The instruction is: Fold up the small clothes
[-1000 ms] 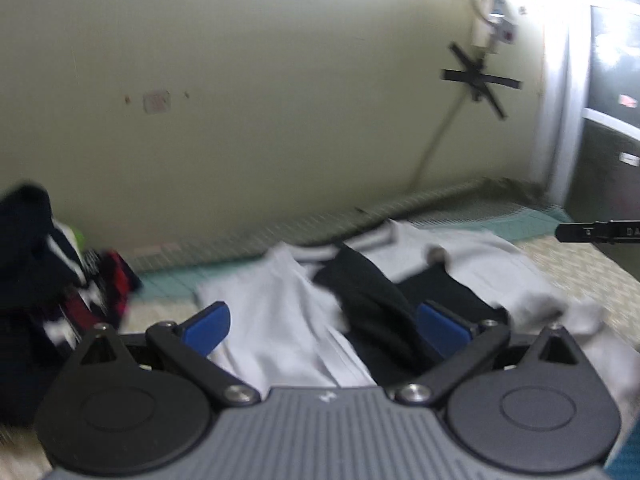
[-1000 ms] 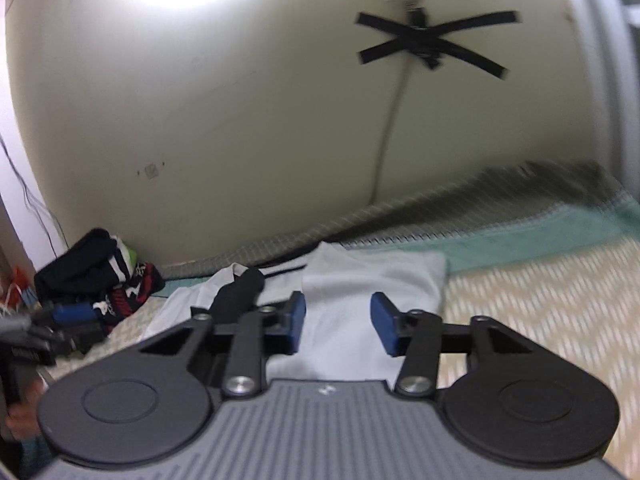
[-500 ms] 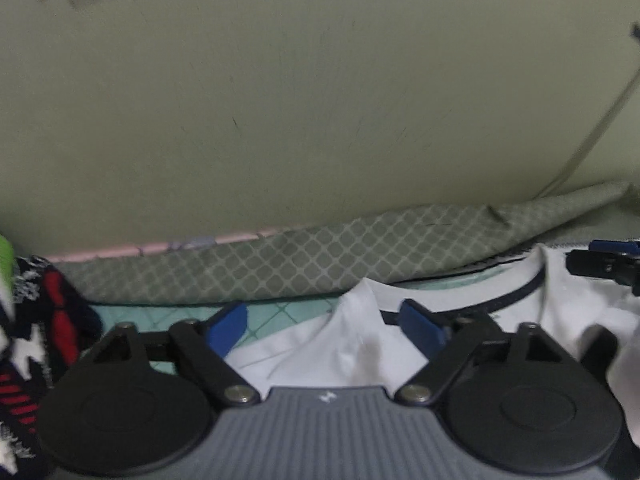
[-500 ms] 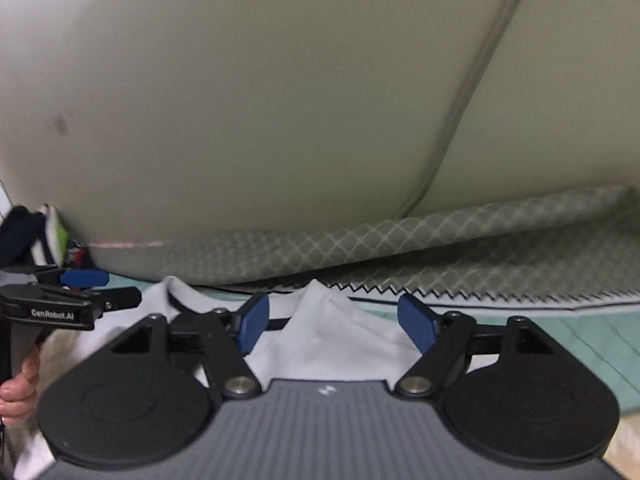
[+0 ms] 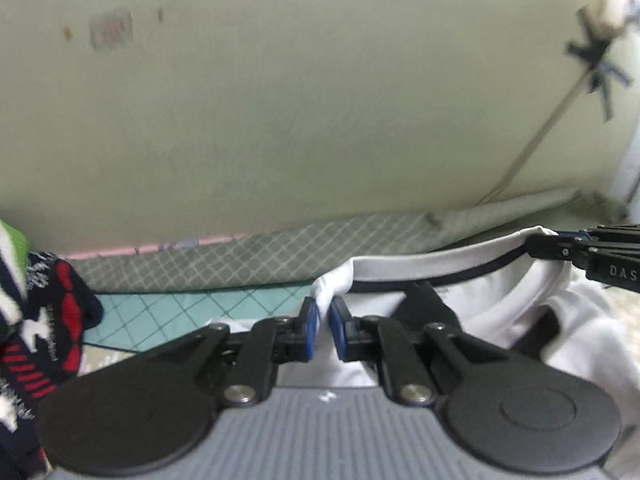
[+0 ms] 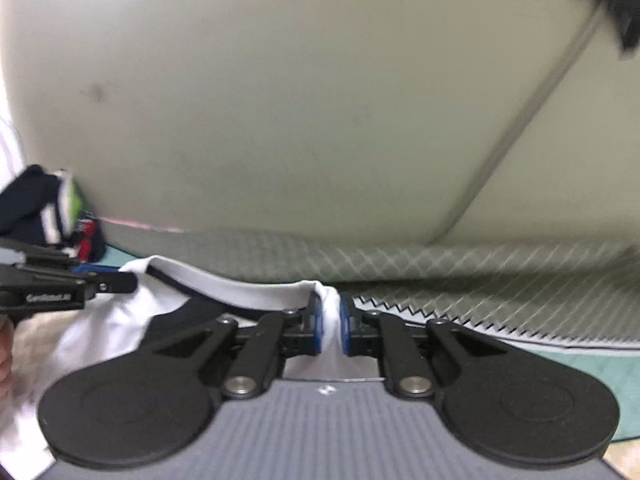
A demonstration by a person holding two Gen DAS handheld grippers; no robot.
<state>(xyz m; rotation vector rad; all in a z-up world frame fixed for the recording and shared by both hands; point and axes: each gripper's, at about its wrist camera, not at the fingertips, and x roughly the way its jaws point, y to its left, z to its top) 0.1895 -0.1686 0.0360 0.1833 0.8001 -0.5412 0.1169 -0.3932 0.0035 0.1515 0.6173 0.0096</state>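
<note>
A white shirt (image 5: 516, 308) with a dark-trimmed collar and a black panel lies on the bed. My left gripper (image 5: 323, 314) has its jaws closing tight on a pinch of white fabric at the collar's left end, and the blue pads press on it. In the right wrist view, my right gripper (image 6: 330, 314) is closing the same way on the collar's right end, cloth bunched between its pads. The collar band runs taut between the two. Each view shows the other gripper from the side: the right gripper (image 5: 560, 242) and the left gripper (image 6: 112, 282).
A pile of dark patterned clothes (image 5: 40, 344) sits at the left, also the clothes pile (image 6: 36, 208). Under the shirt lie a teal mat (image 5: 180, 316) and a grey diamond-patterned cover (image 5: 240, 252) against the pale wall. A cable (image 5: 540, 140) runs down the wall. A hand (image 6: 4, 344) shows at the edge.
Both grippers came forward over the shirt with jaws open, then shut on the two ends of the collar. The collar band now stretches between them.
</note>
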